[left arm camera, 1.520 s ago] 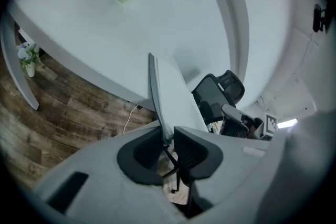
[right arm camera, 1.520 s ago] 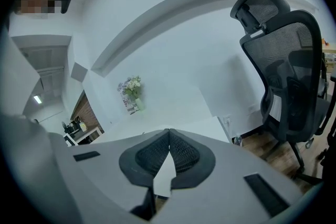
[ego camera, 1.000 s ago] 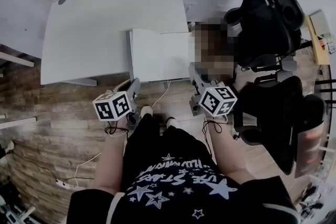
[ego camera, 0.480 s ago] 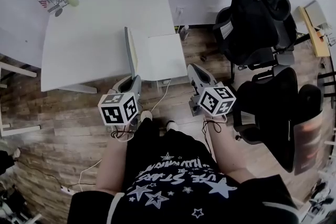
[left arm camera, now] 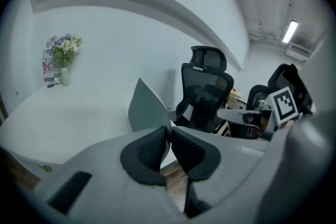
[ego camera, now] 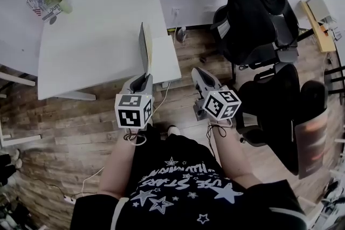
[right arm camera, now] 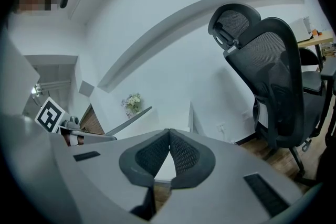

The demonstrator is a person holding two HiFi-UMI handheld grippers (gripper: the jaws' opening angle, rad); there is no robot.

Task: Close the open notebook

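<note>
Reporting my left gripper [ego camera: 144, 77] with jaws clenched on the notebook [ego camera: 163, 57] cover [ego camera: 144, 40], upright at the table's [ego camera: 91, 35] near corner, presumably to swing shut; right gripper [ego camera: 197, 71] hangs alongside, jaws together, empty.

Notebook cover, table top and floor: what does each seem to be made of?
Notebook cover: thin, stiff card or coated board, matte grey-green; it stands up with only a slight curve.
Table top: smooth white laminate or painted board, plain and even, with no grain.
Floor: wood or wood-look planks, brown, with grain and board joints showing; real or printed cannot be told.
</note>
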